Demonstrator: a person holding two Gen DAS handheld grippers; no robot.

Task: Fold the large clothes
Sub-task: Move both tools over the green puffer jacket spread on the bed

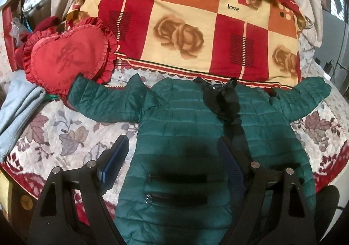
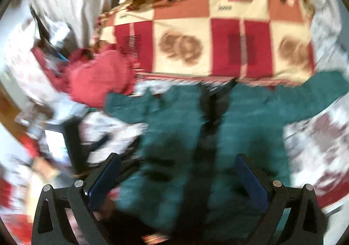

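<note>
Jacket (image 1: 181, 136): green quilted, spread face up on the floral blanket (image 1: 65, 136), both sleeves out to the sides, front open down the middle with black lining at the collar.
Left gripper (image 1: 172, 157): jaws apart, nothing held, hovering over the jacket's lower front.
Right gripper (image 2: 177, 179): jaws apart and empty too, over the same lower body; its view is badly smeared, so finer detail can't be told.
Left sleeve (image 1: 104, 101): its cuff lies against the heart cushion (image 1: 67, 57); a fold from there could snag on the cushion or drag it along.
Fabric: looks slick and puffy, so I'd expect a shallow pinch to slip off, or a fold to spring back open.
Open front: a grab at one flap alone may skew the halves.
Quilt (image 1: 187, 31): sits just beyond the collar, leaving little room at the top.
</note>
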